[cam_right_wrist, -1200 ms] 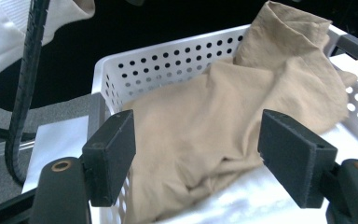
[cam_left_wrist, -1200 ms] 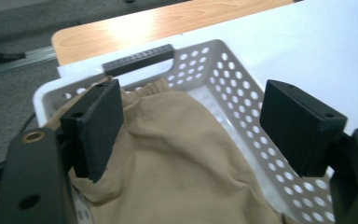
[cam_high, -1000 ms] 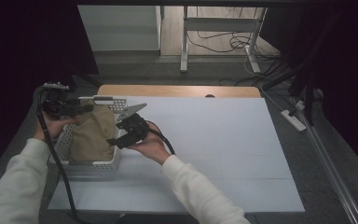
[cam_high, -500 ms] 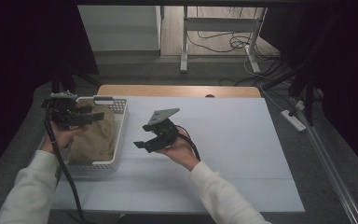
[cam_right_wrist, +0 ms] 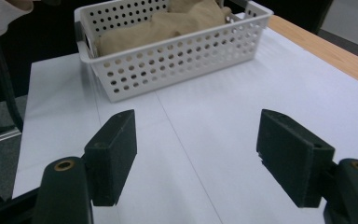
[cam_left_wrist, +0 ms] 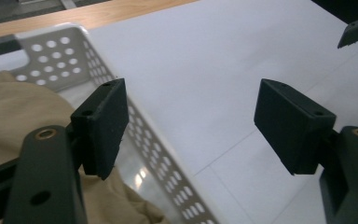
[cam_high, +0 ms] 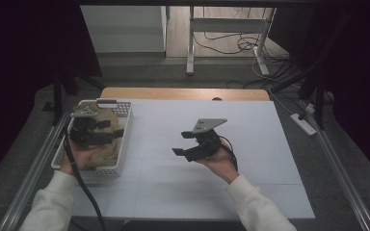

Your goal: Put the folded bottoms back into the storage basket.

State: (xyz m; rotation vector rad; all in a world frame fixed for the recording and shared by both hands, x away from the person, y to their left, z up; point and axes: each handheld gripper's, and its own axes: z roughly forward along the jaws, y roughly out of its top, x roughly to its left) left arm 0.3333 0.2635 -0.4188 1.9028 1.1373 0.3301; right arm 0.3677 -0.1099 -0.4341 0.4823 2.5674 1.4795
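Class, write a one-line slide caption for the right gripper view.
Open right gripper held above the white table, facing a perforated white basket holding tan cloth.

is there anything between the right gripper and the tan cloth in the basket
Yes: the white perforated basket wall stands between the open right gripper and the tan cloth. The bare white table lies before it. From above the cloth is uncovered, though the left gripper hovers over it.

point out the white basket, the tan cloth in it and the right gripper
white basket (cam_right_wrist: 177,60): right gripper view, on its perforated long side wall.
tan cloth (cam_right_wrist: 168,23): right gripper view, on the bunched top.
right gripper (cam_high: 183,142): high view, midway between its fingertips.
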